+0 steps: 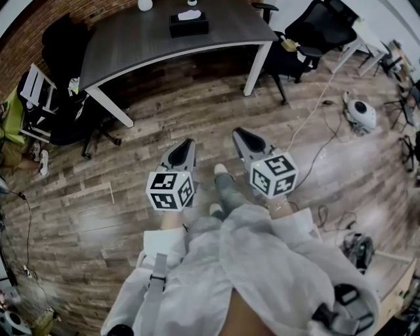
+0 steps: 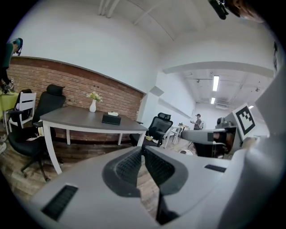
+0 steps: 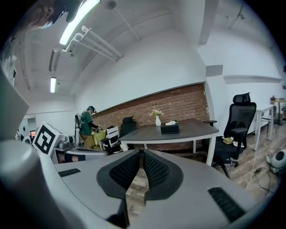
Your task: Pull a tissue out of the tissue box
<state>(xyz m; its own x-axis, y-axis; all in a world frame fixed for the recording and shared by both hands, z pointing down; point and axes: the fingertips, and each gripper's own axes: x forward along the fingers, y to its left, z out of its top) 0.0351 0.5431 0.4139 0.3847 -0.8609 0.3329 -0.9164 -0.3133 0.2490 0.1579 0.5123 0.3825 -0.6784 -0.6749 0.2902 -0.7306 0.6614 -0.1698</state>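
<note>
The left hand-held gripper [image 1: 188, 144] and right hand-held gripper [image 1: 238, 134] are closed and empty. Well ahead on the table [image 1: 125, 46], the tissue box [image 1: 188, 25] lies crosswise, its tissue [image 1: 189, 14] pointing up.

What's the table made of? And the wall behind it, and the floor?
Table: seemingly dark grey wood-look board, matte, faint grain; white legs, perhaps painted metal. Wall: red brick, shown by rows of blocks with pale joints. Floor: brown wood planks or laminate, slightly shiny, with streaked boards.
</note>
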